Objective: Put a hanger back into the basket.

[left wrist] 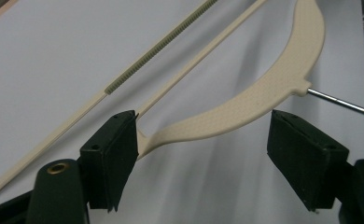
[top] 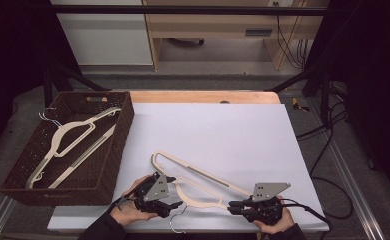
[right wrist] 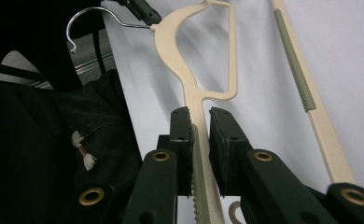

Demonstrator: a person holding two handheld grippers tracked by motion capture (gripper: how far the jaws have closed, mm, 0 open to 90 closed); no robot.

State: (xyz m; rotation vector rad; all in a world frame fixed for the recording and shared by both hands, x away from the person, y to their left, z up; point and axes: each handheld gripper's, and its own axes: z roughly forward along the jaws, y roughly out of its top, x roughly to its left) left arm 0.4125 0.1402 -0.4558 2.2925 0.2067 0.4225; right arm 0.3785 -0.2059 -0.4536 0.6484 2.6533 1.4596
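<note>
Cream hanger [top: 203, 181] lies flat on white table [top: 223, 130], long axis running left-to-right between hands; right gripper [top: 239, 207] clamps its shoulder, left gripper [top: 175, 204] gapes apart around its neck.

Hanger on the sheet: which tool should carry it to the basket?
Right. The right tool is clamped on the hanger; the left tool stands open around its neck, gripping nothing. The basket lies to the left, though.

Wooden table [top: 203, 96] under white sheet [top: 223, 135]: cream hanger [top: 198, 175], brown wicker basket [top: 114, 150].
</note>
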